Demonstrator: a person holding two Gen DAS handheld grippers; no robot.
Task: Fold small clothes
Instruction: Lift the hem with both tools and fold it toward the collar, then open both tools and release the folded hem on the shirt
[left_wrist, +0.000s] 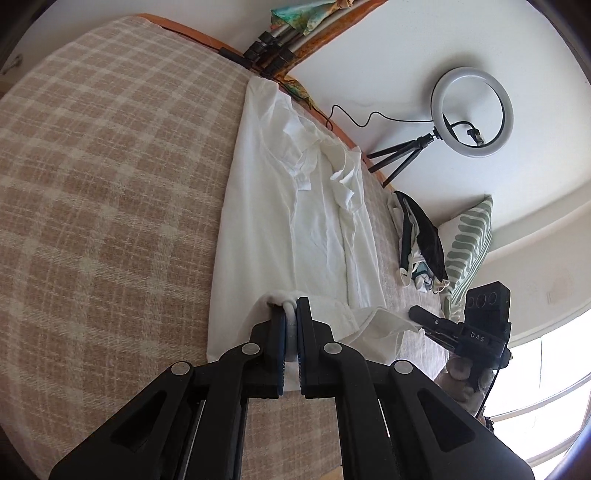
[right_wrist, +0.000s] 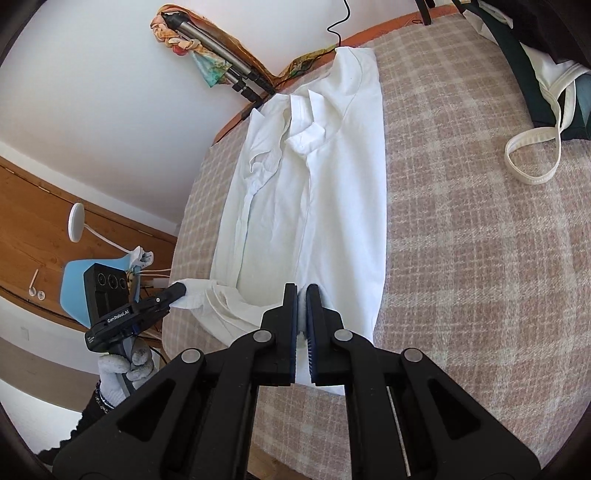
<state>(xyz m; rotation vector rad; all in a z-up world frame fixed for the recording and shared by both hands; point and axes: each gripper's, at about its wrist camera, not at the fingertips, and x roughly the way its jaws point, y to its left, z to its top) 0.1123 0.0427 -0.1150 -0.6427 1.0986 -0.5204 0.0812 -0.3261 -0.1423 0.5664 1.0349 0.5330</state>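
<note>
The white cotton collared shirt (left_wrist: 295, 206) lies lengthwise on the beige checked woven blanket (left_wrist: 110, 184), its sides already turned in to a narrow strip, collar at the far end. The left gripper (left_wrist: 291, 314) pinches one corner of the near hem, and the right gripper (right_wrist: 302, 299) pinches the other, fabric bunched between each pair of pads. Holding both corners probably prepares lifting the hem toward the collar evenly. A dark garment pile (left_wrist: 421, 236) waits near the shirt's right side.
</note>
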